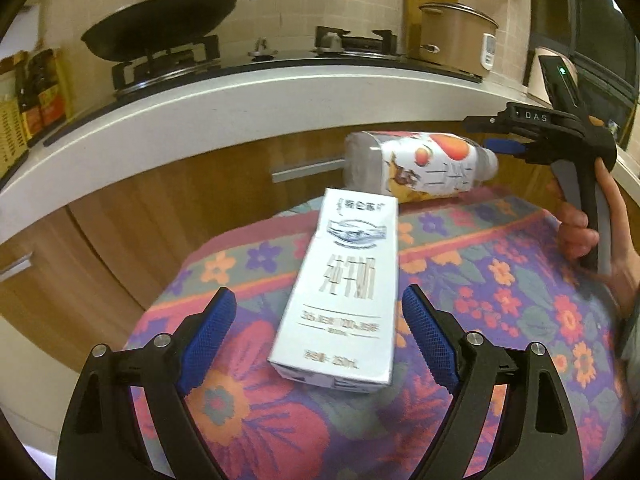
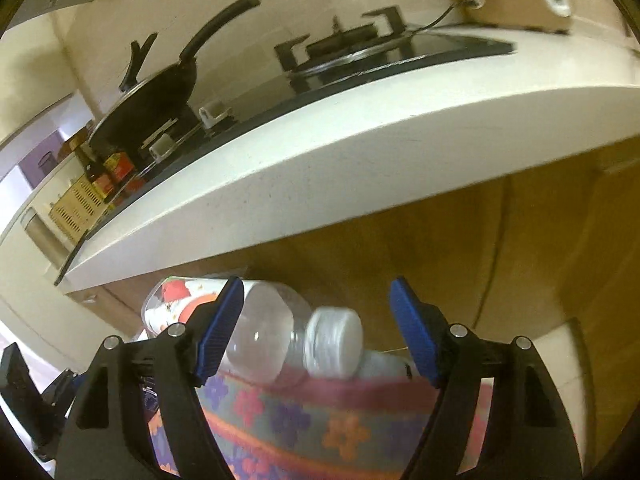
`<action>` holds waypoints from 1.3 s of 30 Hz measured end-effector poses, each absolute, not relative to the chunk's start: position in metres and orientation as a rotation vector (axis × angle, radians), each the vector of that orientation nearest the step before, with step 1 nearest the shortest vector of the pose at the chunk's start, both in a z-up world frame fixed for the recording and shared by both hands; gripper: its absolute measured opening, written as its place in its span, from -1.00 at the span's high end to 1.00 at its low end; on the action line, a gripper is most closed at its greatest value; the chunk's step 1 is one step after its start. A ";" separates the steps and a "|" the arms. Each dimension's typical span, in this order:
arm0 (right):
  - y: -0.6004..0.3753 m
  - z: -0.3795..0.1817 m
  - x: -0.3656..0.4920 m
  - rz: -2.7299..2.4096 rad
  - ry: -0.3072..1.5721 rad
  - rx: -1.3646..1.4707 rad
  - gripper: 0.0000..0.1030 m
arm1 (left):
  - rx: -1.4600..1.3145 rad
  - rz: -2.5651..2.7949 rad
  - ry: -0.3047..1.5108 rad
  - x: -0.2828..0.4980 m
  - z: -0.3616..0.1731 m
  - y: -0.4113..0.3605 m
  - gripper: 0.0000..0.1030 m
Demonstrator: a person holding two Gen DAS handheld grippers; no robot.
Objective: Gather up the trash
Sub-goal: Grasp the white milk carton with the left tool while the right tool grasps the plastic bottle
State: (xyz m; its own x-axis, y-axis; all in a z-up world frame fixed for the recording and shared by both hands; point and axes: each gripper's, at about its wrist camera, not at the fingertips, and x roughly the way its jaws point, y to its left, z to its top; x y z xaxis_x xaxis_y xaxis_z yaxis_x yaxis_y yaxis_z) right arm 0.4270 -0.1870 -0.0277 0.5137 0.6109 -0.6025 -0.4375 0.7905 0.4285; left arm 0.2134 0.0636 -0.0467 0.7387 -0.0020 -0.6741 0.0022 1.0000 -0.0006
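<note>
The left gripper (image 1: 318, 320) stands wide open over a flowered cloth (image 1: 480, 320), its blue pads on either side of a white milk carton (image 1: 340, 300) without touching it. There is a gap between each pad and the carton's long sides. The carton lies flat on the cloth, its near end toward the gripper and its far end close to the cloth's back edge.

The right gripper (image 2: 316, 320) is also open, with nothing pressed between its pads. A clear plastic bottle (image 2: 256, 332) lies on its side at the far edge of the cloth (image 2: 312, 420), its white cap (image 2: 334, 342) pointing toward the gripper and sitting in the space between the fingers. The left pad overlaps the bottle's shoulder in the right wrist view; whether it touches I cannot tell. The right pad is well clear of the cap.

In the left wrist view the bottle (image 1: 420, 166) lies just behind the carton, with the right gripper (image 1: 508, 146) at its cap end, held by a hand (image 1: 600, 232).

Beyond the cloth's edge are wooden cupboard doors (image 1: 200, 184) and the overhanging white countertop (image 1: 240, 100), carrying a stove with a black pan (image 1: 156, 26) and a pot (image 1: 456, 36).
</note>
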 end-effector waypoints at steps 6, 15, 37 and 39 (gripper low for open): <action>-0.176 -0.031 0.421 0.765 0.873 0.186 -0.40 | -0.047 -0.043 0.769 0.219 -0.052 0.071 -0.60; -0.158 -0.022 0.341 0.906 0.892 0.030 -0.40 | -0.065 -0.062 0.767 0.220 -0.053 0.071 -0.18; -0.101 -0.027 0.324 0.703 0.809 -0.220 -0.30 | -0.158 -0.050 0.714 0.208 -0.048 0.092 -0.09; -0.108 -0.024 0.307 0.685 0.811 -0.197 -0.28 | -0.150 -0.054 0.707 0.206 -0.046 0.089 -0.08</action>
State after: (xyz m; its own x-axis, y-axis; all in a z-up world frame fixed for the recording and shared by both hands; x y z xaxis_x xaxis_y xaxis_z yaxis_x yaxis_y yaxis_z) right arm 0.3071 -0.1079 -0.0244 0.4893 0.4874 -0.7232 -0.6319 0.7697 0.0913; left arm 0.2059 0.0894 -0.0465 0.7596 -0.0998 -0.6427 -0.0016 0.9879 -0.1552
